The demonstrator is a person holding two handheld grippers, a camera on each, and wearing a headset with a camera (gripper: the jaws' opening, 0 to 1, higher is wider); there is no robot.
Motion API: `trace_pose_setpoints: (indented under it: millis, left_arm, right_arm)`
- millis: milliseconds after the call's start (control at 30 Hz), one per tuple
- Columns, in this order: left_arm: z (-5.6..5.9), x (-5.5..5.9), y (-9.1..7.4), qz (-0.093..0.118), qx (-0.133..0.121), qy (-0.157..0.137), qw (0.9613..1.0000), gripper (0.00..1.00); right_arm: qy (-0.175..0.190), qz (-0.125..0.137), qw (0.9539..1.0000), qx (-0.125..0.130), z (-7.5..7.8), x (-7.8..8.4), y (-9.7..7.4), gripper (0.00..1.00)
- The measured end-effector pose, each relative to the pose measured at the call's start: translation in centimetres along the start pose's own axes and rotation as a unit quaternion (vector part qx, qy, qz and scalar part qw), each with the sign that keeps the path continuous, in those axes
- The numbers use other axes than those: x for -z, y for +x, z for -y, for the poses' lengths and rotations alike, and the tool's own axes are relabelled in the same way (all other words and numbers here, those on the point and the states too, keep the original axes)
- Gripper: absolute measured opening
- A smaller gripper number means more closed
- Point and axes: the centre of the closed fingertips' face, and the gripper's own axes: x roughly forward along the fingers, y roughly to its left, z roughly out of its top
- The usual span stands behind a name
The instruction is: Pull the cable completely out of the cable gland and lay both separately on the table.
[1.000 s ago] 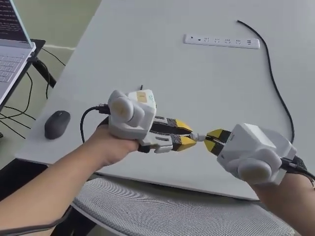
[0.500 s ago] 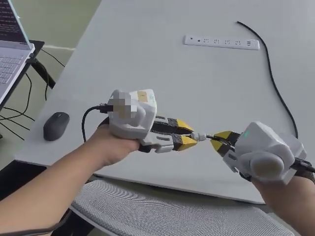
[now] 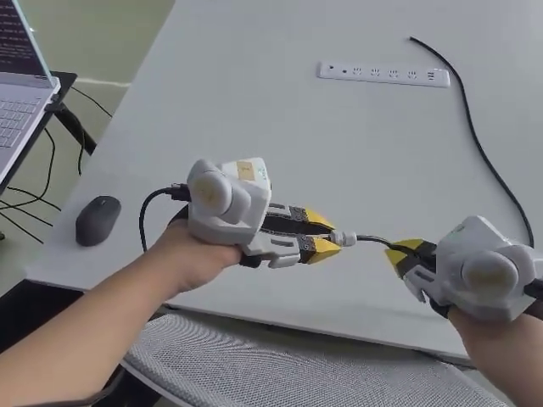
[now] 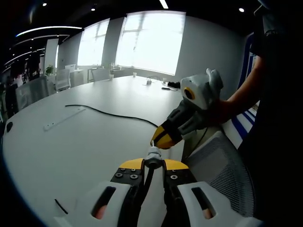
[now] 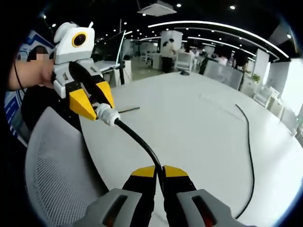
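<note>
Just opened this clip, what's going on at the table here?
A person works over a white table with a claw in each hand. The left claw is clamped on the small white cable gland, and the right claw is pinched on the black cable coming out of it. A stretch of cable spans the gap between them. The cable is not yet out of the gland, and neither lies on the table.

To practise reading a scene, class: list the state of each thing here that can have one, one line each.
Left tool, shut on the cable gland.
Right tool, shut on the cable.
Cable gland, in mid-air, cable through it.
Cable, one end inside the gland.
Laptop, open.
</note>
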Motion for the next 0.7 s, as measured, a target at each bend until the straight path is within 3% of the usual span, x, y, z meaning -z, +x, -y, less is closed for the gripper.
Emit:
trace_pose_setpoints:
  millis: [267, 700]
  left_arm:
    - [-0.4, 0.2, 0.1, 0.000, -0.002, 0.003, 1.0000, 0.14]
    - [-0.7, 0.6, 0.2, -0.003, -0.005, 0.003, 1.0000, 0.15]
  right_arm:
    - [0.096, -0.033, 0.9948, 0.015, 1.2, 2.6, 0.6, 0.00]
    - [0.106, -0.041, 0.9934, 0.018, 0.8, 3.2, 0.8, 0.00]
